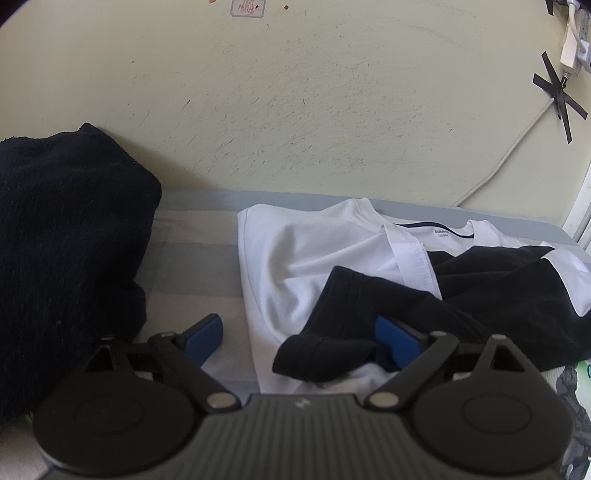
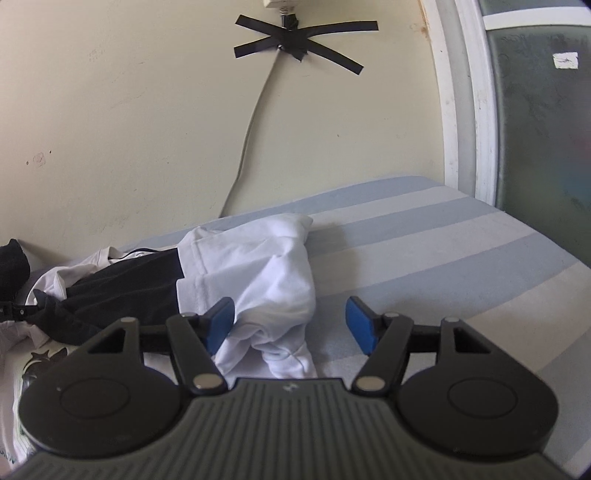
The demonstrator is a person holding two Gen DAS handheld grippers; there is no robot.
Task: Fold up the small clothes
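My left gripper (image 1: 299, 339) gapes wide, nothing pinched — the white shirt (image 1: 295, 258) lies just ahead. My right gripper (image 2: 291, 325) stands open too, its sleeve (image 2: 273, 280) loose between the pads.

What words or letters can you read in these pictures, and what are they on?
"balab…": small dark print inside the neck label of the white shirt; the end is cut off, and the tiny line beneath is too small to read.
Sticker on the wall: red scribbles, too blurred to read.
Printed garment at the bottom left of the right wrist view: green letters cut off, unreadable.
Nothing else readable.
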